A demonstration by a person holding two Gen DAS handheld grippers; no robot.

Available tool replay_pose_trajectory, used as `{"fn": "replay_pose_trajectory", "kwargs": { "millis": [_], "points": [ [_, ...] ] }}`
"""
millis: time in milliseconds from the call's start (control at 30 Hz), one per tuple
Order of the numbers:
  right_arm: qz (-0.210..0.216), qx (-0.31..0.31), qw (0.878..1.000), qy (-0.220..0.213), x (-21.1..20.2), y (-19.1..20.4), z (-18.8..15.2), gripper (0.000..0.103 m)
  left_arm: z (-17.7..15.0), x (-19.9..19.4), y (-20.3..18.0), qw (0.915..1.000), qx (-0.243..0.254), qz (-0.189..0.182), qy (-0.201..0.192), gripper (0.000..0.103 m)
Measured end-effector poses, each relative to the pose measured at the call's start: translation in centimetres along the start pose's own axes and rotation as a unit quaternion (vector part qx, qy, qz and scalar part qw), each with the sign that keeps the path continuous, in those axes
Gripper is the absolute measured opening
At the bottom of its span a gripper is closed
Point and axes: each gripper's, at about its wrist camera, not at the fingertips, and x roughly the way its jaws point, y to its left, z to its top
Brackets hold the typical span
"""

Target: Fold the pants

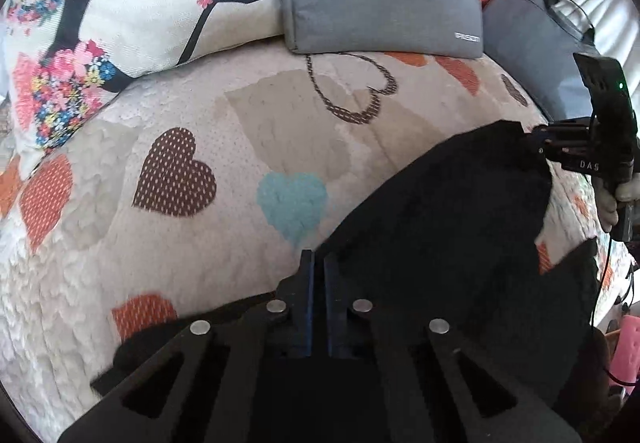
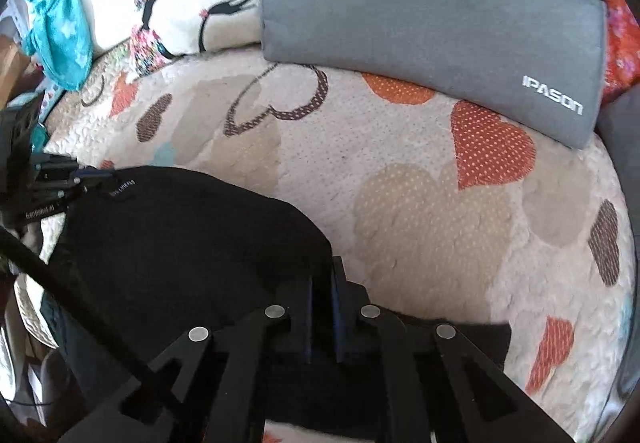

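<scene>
Both tools — left tool (image 1: 316,263), right tool (image 2: 322,275) — were clamped on the black pants (image 1: 440,211); lift evenly toward 12 o'clock — keep edge taut.

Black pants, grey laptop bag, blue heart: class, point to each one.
Black pants (image 1: 440,211), left wrist view, middle of the cloth.
Grey laptop bag (image 2: 432,11), right wrist view, front panel.
Blue heart (image 1: 292,203), left wrist view, centre of the patch.
</scene>
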Motion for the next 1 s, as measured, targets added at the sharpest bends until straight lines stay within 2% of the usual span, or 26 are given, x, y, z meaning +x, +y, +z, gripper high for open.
{"fn": "replay_pose_trajectory", "kwargs": {
  "millis": [133,233,467,600,800,933,1000],
  "points": [
    [0.000,0.001,1.000,0.001,-2.3,1.5,-2.2,0.008,-1.7,-2.1,-1.5,0.9998,-0.015,-0.005,-0.011,0.003],
    [0.000,0.004,1.000,0.009,-3.9,2.9,-4.6,0.008,-4.1,-4.3,-2.4,0.9992,-0.031,-0.014,-0.019,0.003],
    [0.021,0.015,0.999,0.037,-6.7,6.4,-12.0,0.008,-11.1,-9.6,-5.5,0.9979,-0.054,-0.013,-0.034,0.003],
    [0.027,0.024,0.998,0.060,-7.3,8.2,-16.2,0.008,-15.3,-11.7,-7.0,0.9951,-0.087,-0.029,-0.037,0.003],
    [0.039,0.045,0.994,0.088,-7.8,9.8,-21.0,0.008,-21.3,-12.0,-8.7,0.9892,-0.142,-0.035,-0.013,0.004],
    [0.025,0.047,0.992,0.112,-7.0,10.2,-22.8,0.010,-24.1,-11.1,-8.8,0.9840,-0.173,-0.035,0.022,0.005],
    [0.017,0.054,0.991,0.124,-6.7,10.1,-23.3,0.014,-25.1,-11.7,-8.7,0.9828,-0.179,-0.040,0.020,0.005]
  ]
}}
